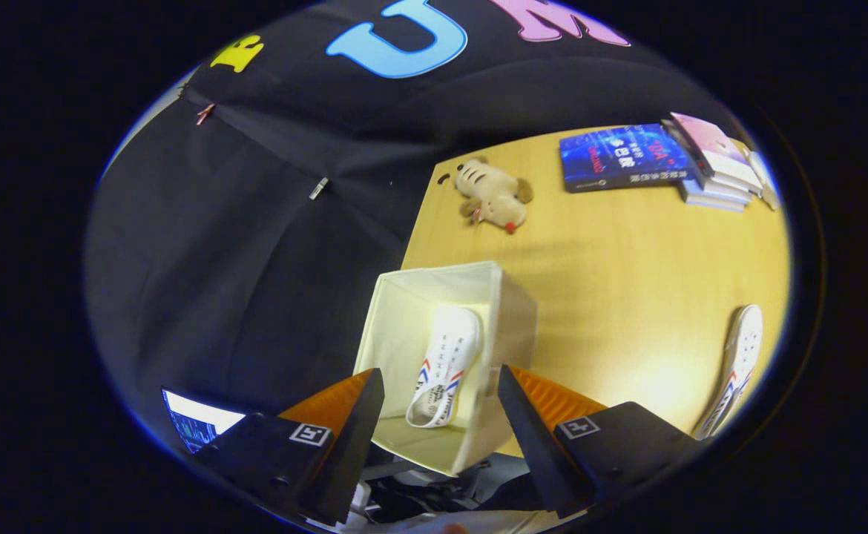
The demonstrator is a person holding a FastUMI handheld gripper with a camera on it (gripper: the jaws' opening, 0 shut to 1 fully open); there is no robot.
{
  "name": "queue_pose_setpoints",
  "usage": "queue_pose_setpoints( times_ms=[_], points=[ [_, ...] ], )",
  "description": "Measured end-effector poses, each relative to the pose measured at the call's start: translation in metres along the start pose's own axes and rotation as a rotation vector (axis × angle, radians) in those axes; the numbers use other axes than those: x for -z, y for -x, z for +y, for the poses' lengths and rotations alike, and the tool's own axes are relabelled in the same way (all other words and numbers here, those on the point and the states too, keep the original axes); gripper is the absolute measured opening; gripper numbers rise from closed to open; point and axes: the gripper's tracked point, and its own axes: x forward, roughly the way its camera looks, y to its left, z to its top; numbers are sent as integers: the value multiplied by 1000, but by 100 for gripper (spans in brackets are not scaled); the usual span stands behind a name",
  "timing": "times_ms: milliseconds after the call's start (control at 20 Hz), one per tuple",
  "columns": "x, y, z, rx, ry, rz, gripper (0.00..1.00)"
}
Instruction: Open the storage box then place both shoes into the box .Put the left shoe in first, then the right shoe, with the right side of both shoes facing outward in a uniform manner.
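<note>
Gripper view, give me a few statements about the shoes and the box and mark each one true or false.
1. One white shoe lies inside the open storage box. True.
2. The gripper is shut on that shoe. False: its fingers stand apart above the box, pressing on nothing.
3. The second shoe is already in the box. False: it lies on the table, off to the side.
4. A plush toy lies on the table beyond the box. True.
5. The books sit inside the box. False: they rest on the table's far side.

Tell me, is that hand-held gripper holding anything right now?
No, nothing. The hand-held gripper is open above the storage box, its fingers apart, and the shoe between them lies loose inside the box.
</note>
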Motion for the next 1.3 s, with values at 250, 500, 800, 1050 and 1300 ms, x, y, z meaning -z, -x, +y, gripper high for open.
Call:
queue_pose_setpoints(
  times_ms=[250, 500, 800, 1050, 1300],
  points=[
    [-9, 76, -114, 192, -15, -94, 95],
    [8, 125, -247, 411, -153, -128, 95],
    [51, 129, -339, 512, -197, -4, 95],
    [83, 100, -389, 564, -213, 115, 93],
    [90, 79, -406, 562, -174, 173, 85]
  ],
)
